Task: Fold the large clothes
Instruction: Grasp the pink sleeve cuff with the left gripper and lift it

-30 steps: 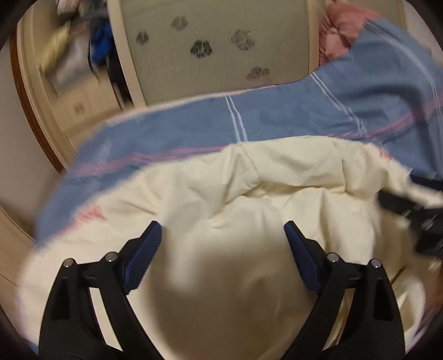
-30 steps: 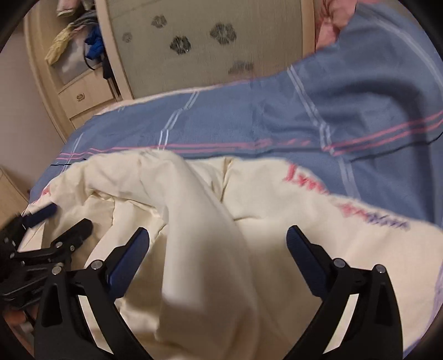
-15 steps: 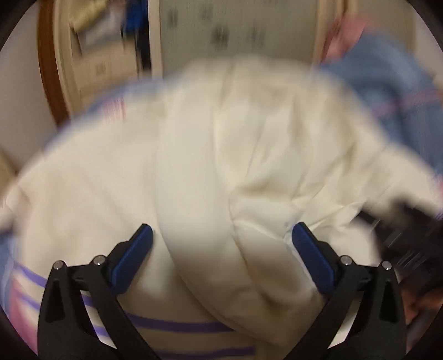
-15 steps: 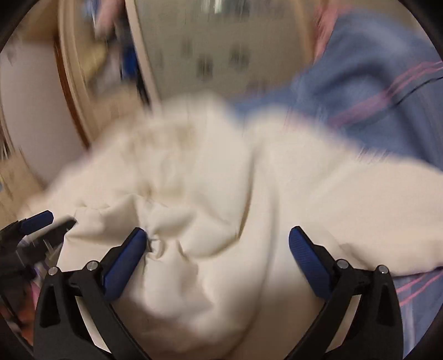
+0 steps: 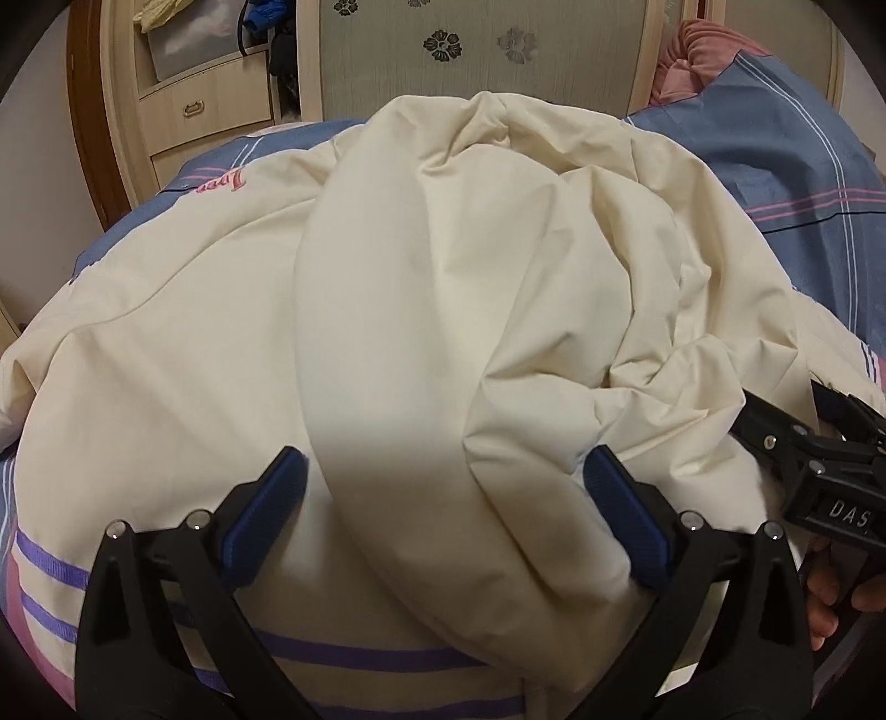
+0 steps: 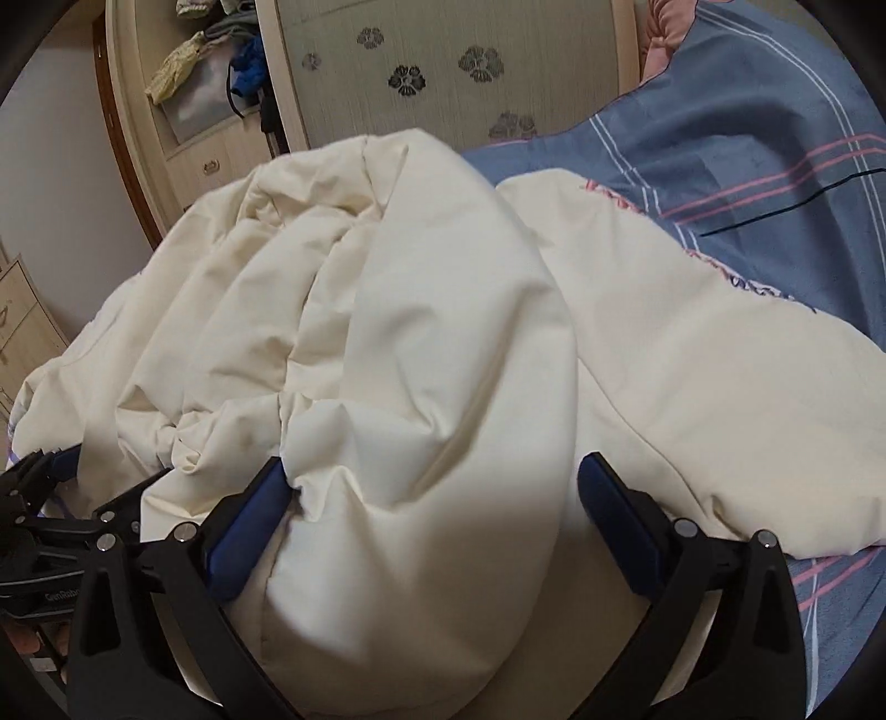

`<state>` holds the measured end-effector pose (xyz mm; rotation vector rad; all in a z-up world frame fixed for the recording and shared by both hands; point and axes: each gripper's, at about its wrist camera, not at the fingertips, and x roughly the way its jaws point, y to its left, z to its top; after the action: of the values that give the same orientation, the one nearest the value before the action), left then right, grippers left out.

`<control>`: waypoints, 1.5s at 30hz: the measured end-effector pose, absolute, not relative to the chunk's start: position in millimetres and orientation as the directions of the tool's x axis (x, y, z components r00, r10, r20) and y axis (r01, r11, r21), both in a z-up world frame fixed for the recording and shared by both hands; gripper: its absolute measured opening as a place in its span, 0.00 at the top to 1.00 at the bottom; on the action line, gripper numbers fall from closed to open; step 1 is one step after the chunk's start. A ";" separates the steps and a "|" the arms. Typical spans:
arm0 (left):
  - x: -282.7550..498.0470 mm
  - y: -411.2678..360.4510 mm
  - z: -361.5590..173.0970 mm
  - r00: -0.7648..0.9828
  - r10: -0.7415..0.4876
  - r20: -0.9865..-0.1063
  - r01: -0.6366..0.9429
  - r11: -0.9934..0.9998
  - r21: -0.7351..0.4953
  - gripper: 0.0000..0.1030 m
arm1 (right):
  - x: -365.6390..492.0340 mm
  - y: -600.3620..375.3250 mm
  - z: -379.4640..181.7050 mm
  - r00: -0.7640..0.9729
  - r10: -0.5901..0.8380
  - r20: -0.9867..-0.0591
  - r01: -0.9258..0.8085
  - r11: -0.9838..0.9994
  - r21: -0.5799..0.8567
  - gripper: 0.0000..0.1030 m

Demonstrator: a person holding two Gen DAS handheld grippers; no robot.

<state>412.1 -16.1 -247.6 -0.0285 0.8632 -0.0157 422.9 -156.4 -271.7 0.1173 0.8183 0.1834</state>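
Observation:
A large cream garment (image 5: pixel 432 288) lies bunched on the bed, with purple stripes (image 5: pixel 360 659) near its close edge and pink lettering (image 5: pixel 221 185) at the far left. My left gripper (image 5: pixel 443 471) is open, its blue pads wide apart either side of a thick rolled fold of the cream cloth. In the right wrist view the same garment (image 6: pixel 421 343) is heaped up. My right gripper (image 6: pixel 432 476) is open too, straddling a puffed fold, with its left pad just touching the cloth. Each gripper shows at the edge of the other's view: right gripper (image 5: pixel 786 432), left gripper (image 6: pixel 50 471).
A blue sheet (image 6: pixel 747 166) with pink and white lines covers the bed. Behind stand a padded headboard with flower prints (image 5: pixel 476 50), a pink pillow (image 5: pixel 698 50) and a wooden cabinet with drawers (image 5: pixel 205 111). A person's fingers (image 5: pixel 825 598) hold the right tool.
Both grippers have dropped down close over the garment, which now fills both views. The cream fold has flopped over toward the headboard. The left jaws stand slightly wider.

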 end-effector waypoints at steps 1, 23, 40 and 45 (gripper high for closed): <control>409.7 -14.2 -243.7 0.665 -0.039 -0.746 0.005 0.999 -0.048 0.02 | 421.6 -160.0 -271.5 0.672 0.213 -0.710 -0.115 0.976 0.184 0.01; 314.1 350.9 -253.7 0.945 -0.061 -0.322 -0.275 0.386 -0.881 0.02 | 415.4 -142.2 -253.5 0.719 0.235 -0.654 -0.152 0.971 0.183 0.01; 360.2 400.0 -272.5 0.895 0.149 -0.421 -0.446 0.275 -0.851 0.93 | 421.9 -142.0 -260.7 0.688 0.251 -0.681 -0.144 0.967 0.210 0.01; 352.1 399.2 -263.6 0.918 0.164 -0.361 -0.395 0.300 -0.868 0.94 | 422.0 -142.1 -260.7 0.688 0.251 -0.681 -0.144 0.967 0.211 0.01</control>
<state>352.1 399.2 -263.6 -1.2126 0.2191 0.3744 422.0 -142.1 -260.7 0.1449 0.7815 0.2221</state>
